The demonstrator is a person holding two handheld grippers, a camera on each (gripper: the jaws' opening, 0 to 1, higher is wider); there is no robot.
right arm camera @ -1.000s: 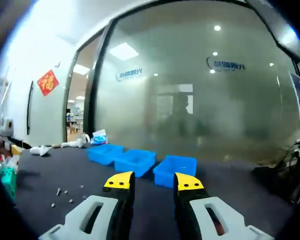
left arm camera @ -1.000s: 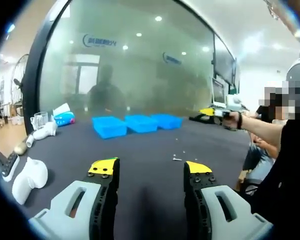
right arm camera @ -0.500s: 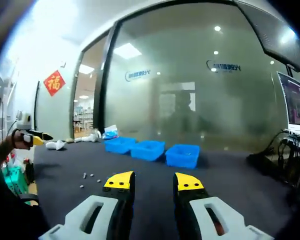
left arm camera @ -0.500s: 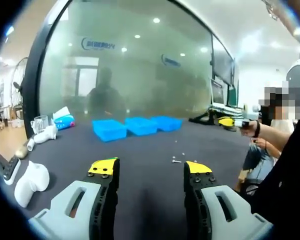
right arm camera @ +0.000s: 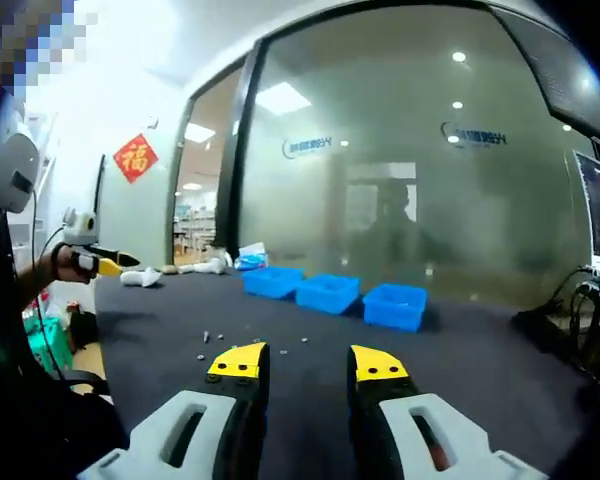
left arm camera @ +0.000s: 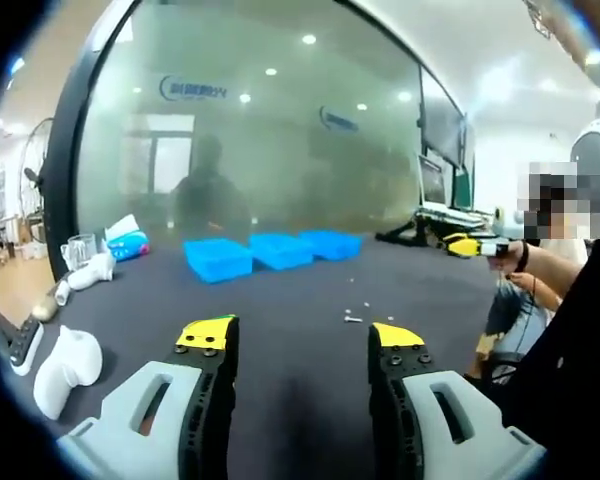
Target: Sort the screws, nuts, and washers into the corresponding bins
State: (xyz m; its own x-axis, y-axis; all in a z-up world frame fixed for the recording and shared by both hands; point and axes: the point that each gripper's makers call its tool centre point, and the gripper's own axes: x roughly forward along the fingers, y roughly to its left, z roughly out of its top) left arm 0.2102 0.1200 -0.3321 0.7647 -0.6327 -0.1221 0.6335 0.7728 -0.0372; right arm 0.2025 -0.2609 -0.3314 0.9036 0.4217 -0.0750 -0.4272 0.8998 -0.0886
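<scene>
Both grippers released, nothing picked yet.
Ahead of my left gripper point(left arm camera: 302, 338) and right gripper point(right arm camera: 302, 361), the scattered hardware point(left arm camera: 353, 318) looks tiny, hard, slippery; I'd pinch each piece across its width.

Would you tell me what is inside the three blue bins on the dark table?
The three blue bins sit in a row; from this low angle their walls hide the insides, so no contents show.
</scene>
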